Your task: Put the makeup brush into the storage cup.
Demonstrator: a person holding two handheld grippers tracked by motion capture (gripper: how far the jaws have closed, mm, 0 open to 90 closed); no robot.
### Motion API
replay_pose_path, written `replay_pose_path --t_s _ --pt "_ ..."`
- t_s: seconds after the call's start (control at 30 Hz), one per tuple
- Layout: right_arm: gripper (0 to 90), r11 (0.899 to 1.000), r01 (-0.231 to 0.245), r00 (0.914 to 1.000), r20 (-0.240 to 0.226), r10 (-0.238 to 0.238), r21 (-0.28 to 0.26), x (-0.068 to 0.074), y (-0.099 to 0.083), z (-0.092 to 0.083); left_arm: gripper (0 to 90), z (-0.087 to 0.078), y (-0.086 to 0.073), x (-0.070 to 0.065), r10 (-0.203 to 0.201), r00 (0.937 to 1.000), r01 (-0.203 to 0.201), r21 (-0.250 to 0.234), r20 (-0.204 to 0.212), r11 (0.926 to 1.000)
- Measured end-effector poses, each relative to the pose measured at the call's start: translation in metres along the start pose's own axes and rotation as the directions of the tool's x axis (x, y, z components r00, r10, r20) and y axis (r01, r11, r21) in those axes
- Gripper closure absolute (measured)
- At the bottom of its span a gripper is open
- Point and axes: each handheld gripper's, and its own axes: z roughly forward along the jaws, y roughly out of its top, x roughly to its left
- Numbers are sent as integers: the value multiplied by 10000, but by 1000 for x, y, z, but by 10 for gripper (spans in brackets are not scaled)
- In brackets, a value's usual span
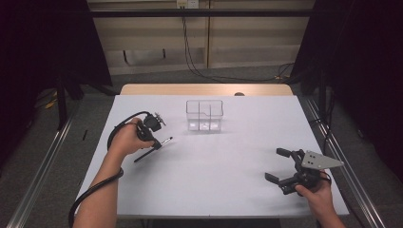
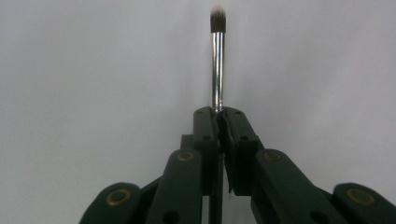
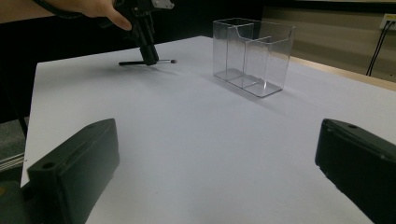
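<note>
— What am I holding?
— A makeup brush [image 2: 217, 60]: thin black handle, shiny silver ferrule, small dark tuft with pale tip.
— Pose?
— I see it lying about level, low over the white worktop [image 1: 214, 171], pinched at the ferrule's base by my left gripper [image 2: 219, 114], tuft pointing toward the middle.

The left gripper [image 1: 157, 144] angles down toward the table, jaws clamped tight. The right gripper [image 1: 280, 165] rests low, jaws spread wide.
</note>
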Motion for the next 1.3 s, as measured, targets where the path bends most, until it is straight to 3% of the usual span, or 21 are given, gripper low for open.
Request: replay_pose_path --t_s 0.2,0.3,0.33,0.63,0.73,0.97,1.13,1.2,1.3 --pt "0 10000 10 10000 -8 -10 21 0 0 0 845 -6 -7 4 -387 9992 387 -1100 22 9932" --pt "0 10000 27 10000 -7 -27 21 1 0 0 845 -7 -10 5 -677 9977 676 -1648 52 9840" --pt "0 10000 30 10000 -11 -30 18 1 0 0 845 -8 -10 4 -834 9965 838 -1922 101 9778" --pt "0 10000 11 10000 -4 -11 41 0 0 0 845 -10 -15 7 -1053 9942 1072 -2628 214 9589" --pt "0 10000 7 10000 3 -7 45 0 0 0 845 -11 -16 7 -1190 9925 1217 -2940 271 9480" --pt "0 10000 -1 10000 13 1 69 0 -1 1 846 -14 -17 5 -1335 9906 1352 -3388 285 9311" --pt "0 10000 -34 10000 26 33 78 0 -1 1 846 -17 -19 6 -1624 9858 1658 -4032 428 9000" --pt "0 10000 -41 10000 35 41 82 0 -1 1 846 -19 -20 6 -1669 9851 1693 -4175 425 8928" --pt "0 10000 -40 10000 80 40 70 0 -1 1 846 -21 -22 6 -1765 9832 1785 -4511 468 8745"
